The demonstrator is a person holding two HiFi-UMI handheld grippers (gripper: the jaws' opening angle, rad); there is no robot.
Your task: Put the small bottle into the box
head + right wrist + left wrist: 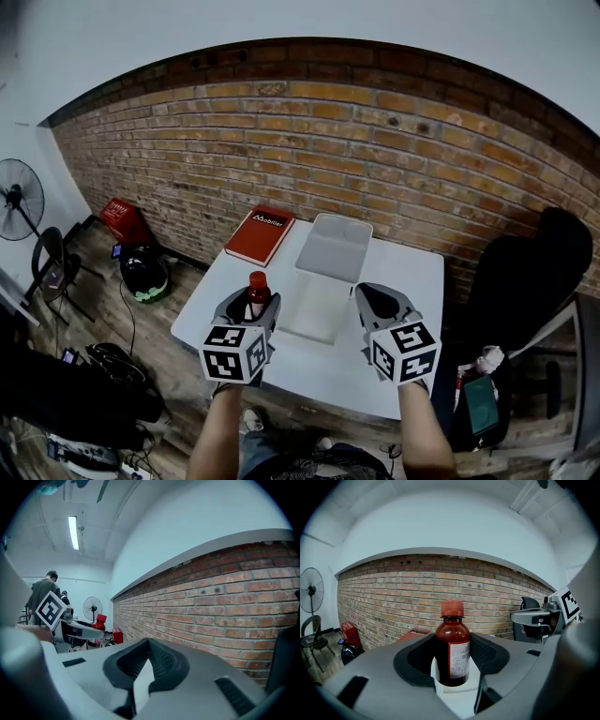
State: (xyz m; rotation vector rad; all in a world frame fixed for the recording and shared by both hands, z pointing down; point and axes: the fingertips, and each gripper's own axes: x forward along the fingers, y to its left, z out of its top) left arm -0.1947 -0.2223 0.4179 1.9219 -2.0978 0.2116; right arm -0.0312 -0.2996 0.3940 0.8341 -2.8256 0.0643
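Left gripper (247, 312) clamped on small bottle (452, 651) at belly, left of clear box (335, 246). Looks light, rigid, slick, so grip mid-body. Right gripper (382, 307) pinched shut, empty.

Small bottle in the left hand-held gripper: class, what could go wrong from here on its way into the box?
1. The left hand-held gripper clamps the small bottle by its body only; the neck and cap stand free, so it might tilt or slip.
2. The box is clear, with another clear piece before it; the bottle could clip a rim.
3. The right hand-held gripper is shut and off the box, so a knock may slide it.
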